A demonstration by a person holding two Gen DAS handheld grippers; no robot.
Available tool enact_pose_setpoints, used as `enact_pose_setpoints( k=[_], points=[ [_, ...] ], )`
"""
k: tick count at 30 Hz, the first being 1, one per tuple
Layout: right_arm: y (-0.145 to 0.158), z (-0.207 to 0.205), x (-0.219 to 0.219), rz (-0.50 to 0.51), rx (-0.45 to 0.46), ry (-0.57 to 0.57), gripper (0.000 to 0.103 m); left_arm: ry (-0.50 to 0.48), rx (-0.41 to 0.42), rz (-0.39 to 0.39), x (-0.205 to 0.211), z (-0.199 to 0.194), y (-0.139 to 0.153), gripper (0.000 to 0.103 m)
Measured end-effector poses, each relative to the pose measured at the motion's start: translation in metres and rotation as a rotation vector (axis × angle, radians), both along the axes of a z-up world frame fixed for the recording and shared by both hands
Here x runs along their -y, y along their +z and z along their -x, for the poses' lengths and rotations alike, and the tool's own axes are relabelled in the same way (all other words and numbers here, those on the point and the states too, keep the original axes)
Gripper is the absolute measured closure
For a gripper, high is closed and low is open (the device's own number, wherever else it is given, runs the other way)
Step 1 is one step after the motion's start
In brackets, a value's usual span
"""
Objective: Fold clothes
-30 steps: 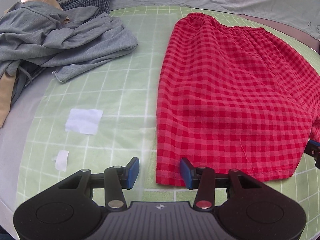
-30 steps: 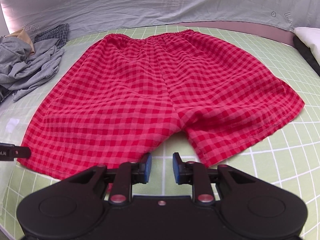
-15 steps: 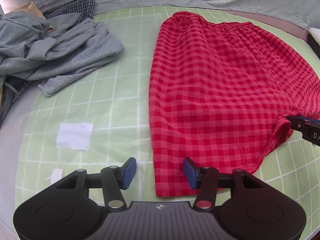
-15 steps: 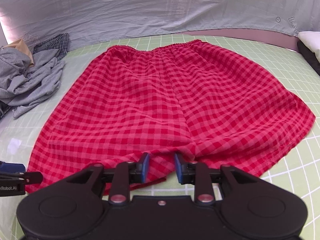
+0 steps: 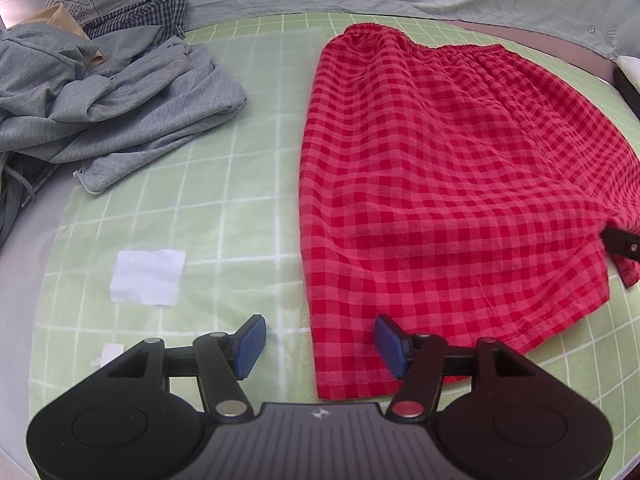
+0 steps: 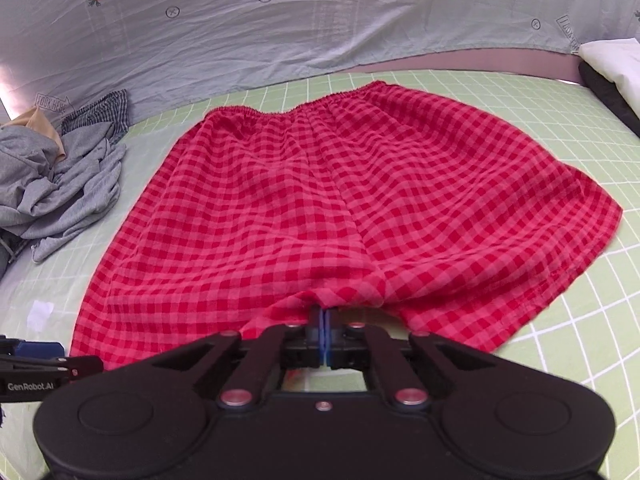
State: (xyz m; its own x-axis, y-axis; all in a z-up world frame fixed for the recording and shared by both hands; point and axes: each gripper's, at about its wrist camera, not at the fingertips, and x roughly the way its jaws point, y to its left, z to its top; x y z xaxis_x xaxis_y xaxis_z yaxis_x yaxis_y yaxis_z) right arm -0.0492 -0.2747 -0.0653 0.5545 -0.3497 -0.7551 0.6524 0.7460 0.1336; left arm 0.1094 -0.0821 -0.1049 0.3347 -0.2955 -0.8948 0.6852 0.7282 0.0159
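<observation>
Red checked shorts (image 6: 320,208) lie spread flat on a green grid mat (image 6: 568,128), waistband at the far side. My right gripper (image 6: 324,320) is shut on the shorts' crotch hem at the near edge, where the cloth bunches up. It also shows at the right edge of the left wrist view (image 5: 622,240). My left gripper (image 5: 318,340) is open, its blue pads on either side of the near left hem corner of the shorts (image 5: 440,184). It shows at the far left of the right wrist view (image 6: 40,354).
A heap of grey clothes (image 5: 100,100) with a dark checked garment (image 5: 140,16) lies at the far left. White paper scraps (image 5: 148,276) lie on the mat. A carrot-print sheet (image 6: 280,20) rises behind. A white and black pillow (image 6: 612,68) is at the far right.
My right gripper has closed on the crotch hem, which now bunches. My left gripper has opened a little wider and moved slightly along the left hem corner.
</observation>
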Motion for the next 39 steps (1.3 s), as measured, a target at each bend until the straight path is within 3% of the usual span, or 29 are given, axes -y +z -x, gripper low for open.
enact_pose_setpoints(
  k=[6, 11, 12, 16, 20, 25, 27, 28, 29, 31, 34, 37, 39],
  points=[
    [0.036, 0.029, 0.004, -0.020, 0.085, -0.049, 0.103, 0.005, 0.002, 0.001, 0.000, 0.000, 0.000, 0.039],
    [0.006, 0.030, 0.013, -0.008, -0.091, -0.111, 0.101, 0.016, -0.001, 0.000, 0.000, 0.000, 0.000, 0.038],
    [0.005, 0.034, 0.014, -0.013, -0.093, -0.113, 0.100, 0.017, -0.001, 0.000, 0.000, 0.000, 0.000, 0.038],
    [0.004, 0.048, 0.014, -0.038, -0.064, -0.105, 0.091, 0.027, 0.000, -0.001, 0.001, 0.001, 0.001, 0.038],
    [0.005, 0.050, 0.014, -0.106, 0.039, -0.080, 0.070, 0.037, 0.001, -0.002, 0.001, 0.002, 0.001, 0.038],
    [-0.003, 0.038, 0.017, -0.157, 0.090, -0.033, 0.063, 0.049, 0.001, -0.002, 0.002, 0.003, 0.001, 0.038],
    [-0.013, 0.034, 0.024, -0.196, 0.097, -0.047, 0.063, 0.050, 0.000, -0.002, 0.000, 0.004, 0.001, 0.038],
    [-0.017, 0.032, 0.028, -0.220, 0.104, -0.057, 0.068, 0.051, -0.001, -0.002, -0.001, 0.005, 0.001, 0.038],
    [-0.020, 0.033, 0.033, -0.252, 0.119, -0.061, 0.087, 0.051, -0.001, -0.002, -0.002, 0.005, 0.001, 0.038],
    [-0.015, 0.037, 0.036, -0.285, 0.160, -0.069, 0.102, 0.053, -0.002, -0.001, -0.003, 0.007, 0.001, 0.038],
    [-0.010, 0.043, 0.037, -0.320, 0.169, -0.095, 0.102, 0.059, -0.002, 0.004, -0.006, 0.008, 0.001, 0.038],
    [-0.017, 0.040, 0.034, -0.266, 0.041, -0.128, 0.101, 0.071, -0.004, 0.003, -0.008, 0.007, 0.001, 0.038],
    [-0.012, 0.038, 0.030, -0.218, -0.005, -0.121, 0.094, 0.080, -0.007, 0.001, -0.009, 0.007, 0.001, 0.038]
  ],
)
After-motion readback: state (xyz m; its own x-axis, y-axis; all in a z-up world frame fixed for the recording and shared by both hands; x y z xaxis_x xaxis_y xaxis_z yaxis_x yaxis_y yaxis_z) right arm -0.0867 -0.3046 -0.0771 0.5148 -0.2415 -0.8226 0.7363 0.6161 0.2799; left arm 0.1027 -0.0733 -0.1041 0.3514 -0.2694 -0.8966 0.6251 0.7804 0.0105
